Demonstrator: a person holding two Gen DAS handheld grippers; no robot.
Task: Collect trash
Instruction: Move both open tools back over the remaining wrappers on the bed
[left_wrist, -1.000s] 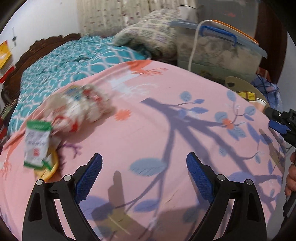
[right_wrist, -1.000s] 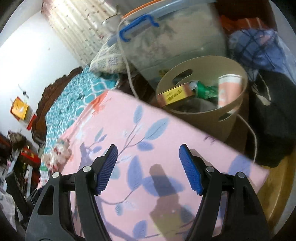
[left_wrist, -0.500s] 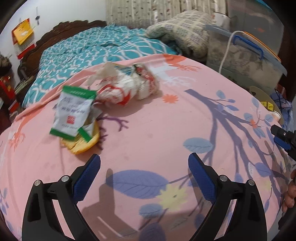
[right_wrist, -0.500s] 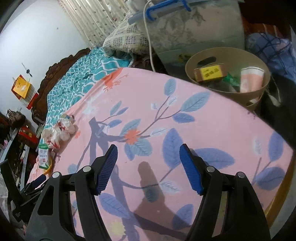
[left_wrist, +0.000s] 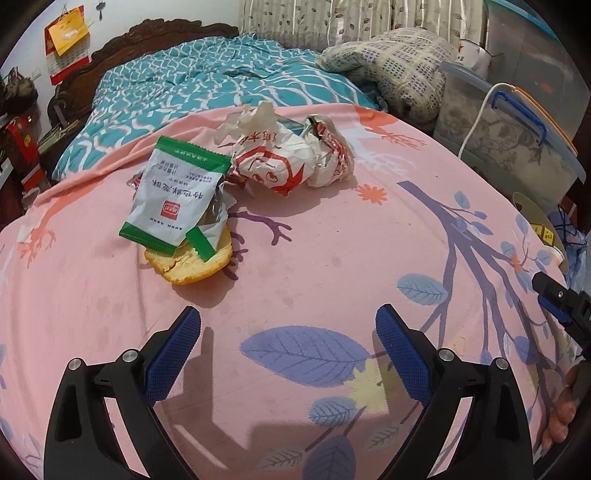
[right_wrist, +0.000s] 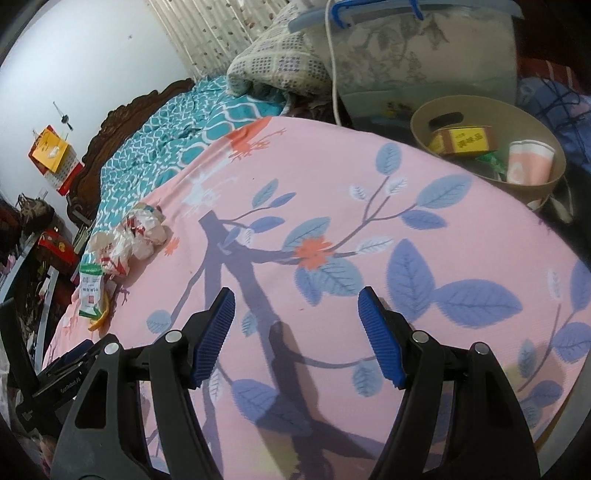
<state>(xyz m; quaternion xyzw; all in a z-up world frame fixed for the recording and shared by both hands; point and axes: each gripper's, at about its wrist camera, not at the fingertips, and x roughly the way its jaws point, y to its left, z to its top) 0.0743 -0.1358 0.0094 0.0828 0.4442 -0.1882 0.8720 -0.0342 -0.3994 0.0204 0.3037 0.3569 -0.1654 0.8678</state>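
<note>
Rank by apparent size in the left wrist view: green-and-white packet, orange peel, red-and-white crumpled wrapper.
1. Red-and-white crumpled wrapper
2. Green-and-white packet, nearly as large
3. Orange peel, smallest, partly hidden under the packet

Left claw (left_wrist: 288, 343) wide open and empty, right claw (right_wrist: 296, 325) likewise, both angled downward

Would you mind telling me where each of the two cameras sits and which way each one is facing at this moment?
Left wrist: on the left gripper, angled down at the pink sheet toward the green-and-white wrapper, orange peel and crumpled wrappers; open fingers and a hand at the right edge show.
Right wrist: on the right gripper, angled down across the sheet, beige bin at upper right; open fingers show.
Shared: the sheet, the trash pile, the bin and each other's gripper.
</note>
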